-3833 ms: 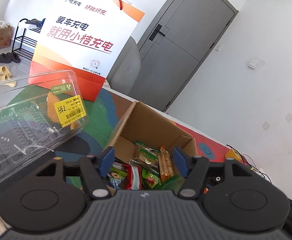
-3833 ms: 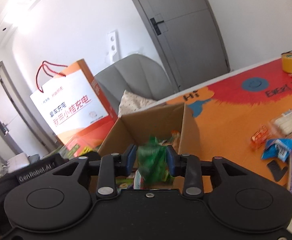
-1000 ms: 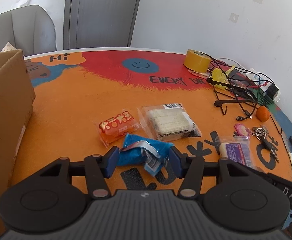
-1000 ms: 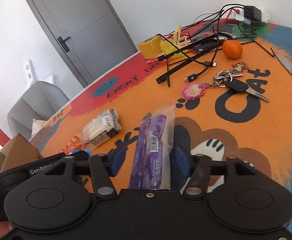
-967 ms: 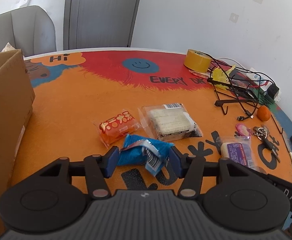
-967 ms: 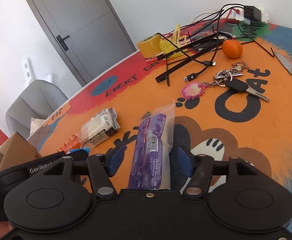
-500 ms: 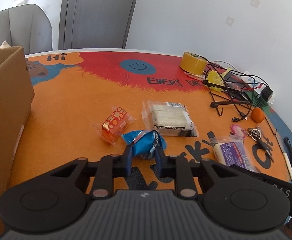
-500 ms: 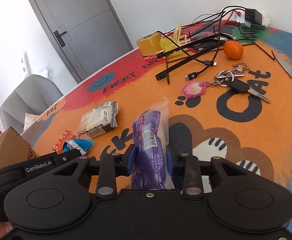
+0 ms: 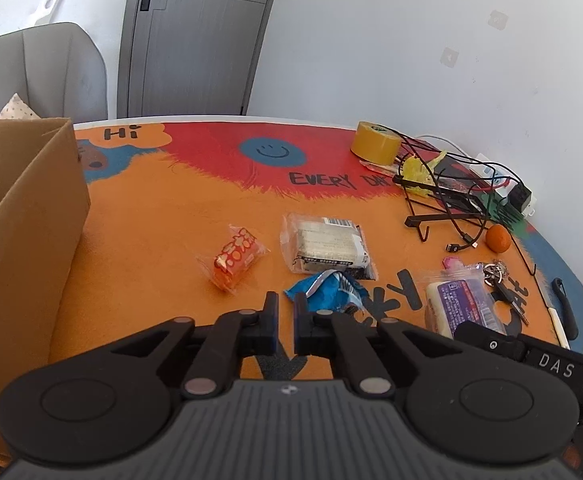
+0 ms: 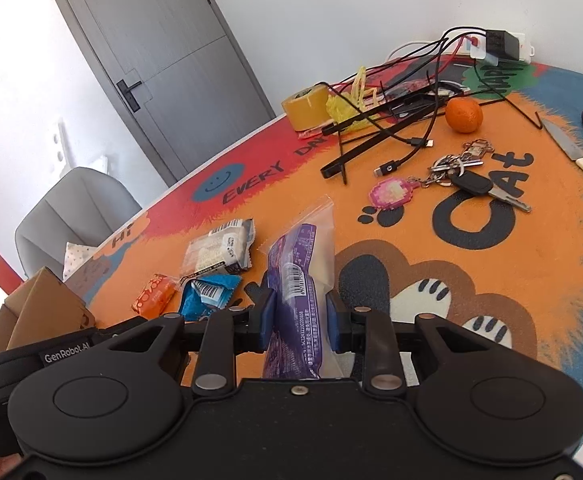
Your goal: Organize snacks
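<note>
Your right tongs [image 10: 298, 316] clamp the purple snack packet [image 10: 297, 280] above the table [image 10: 491, 264], while your left tongs [image 9: 285, 322] sit together and empty beside the blue wrapper [image 9: 327, 289]: reopen, straddle it squarely, then carry both to the cardboard box [image 9: 23, 216].

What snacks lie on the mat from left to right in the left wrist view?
Orange packet → blue packet → purple packet. The clear cracker pack overlaps the blue one sideways, so it is left out.
</note>
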Available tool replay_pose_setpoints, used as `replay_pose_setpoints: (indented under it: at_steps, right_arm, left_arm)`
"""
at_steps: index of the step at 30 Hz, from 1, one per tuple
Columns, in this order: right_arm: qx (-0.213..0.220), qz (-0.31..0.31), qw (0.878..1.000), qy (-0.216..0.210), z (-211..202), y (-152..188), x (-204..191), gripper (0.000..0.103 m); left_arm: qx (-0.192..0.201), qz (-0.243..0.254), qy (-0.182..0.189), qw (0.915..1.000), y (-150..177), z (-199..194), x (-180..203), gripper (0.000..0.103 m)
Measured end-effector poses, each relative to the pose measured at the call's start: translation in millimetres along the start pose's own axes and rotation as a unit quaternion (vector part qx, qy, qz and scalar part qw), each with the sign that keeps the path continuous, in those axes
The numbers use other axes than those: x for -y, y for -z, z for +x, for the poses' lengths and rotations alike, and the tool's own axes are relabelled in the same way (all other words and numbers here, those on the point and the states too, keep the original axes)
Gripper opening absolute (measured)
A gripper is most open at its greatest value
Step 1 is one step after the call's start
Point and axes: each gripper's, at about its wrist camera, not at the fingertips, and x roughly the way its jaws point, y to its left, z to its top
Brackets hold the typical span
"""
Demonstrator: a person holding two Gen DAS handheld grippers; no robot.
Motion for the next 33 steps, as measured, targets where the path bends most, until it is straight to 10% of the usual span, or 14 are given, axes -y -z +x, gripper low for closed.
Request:
replay_pose_setpoints:
  at_steps: [9, 21, 26, 33]
  right_arm:
    - [0.011, 0.018, 1.000, 0.015, 1.4, -8.3, 20.2, 0.027]
    - [0.008, 0.038, 0.999, 0.016, 7.6, -9.4, 38.8, 0.028]
    - [0.005, 0.038, 0.999, 0.012, 11.4, -6.2, 36.1, 0.028]
    - [0.006, 0.037, 0.999, 0.008, 11.1, -3.5, 23.5, 0.027]
  left_arm:
    - [-0.013, -0.006, -0.006, 0.9999, -6.0, 21.2, 14.4, 0.054]
    - [-0.019, 0.003, -0.007, 0.9998, -3.5, 59.7, 36.7, 0.059]
    - [-0.017, 0.009, -0.008, 0.9998, -0.3, 56.4, 33.6, 0.038]
    - [-0.002, 0.000, -0.002, 1.0000, -2.9, 33.1, 21.9, 0.034]
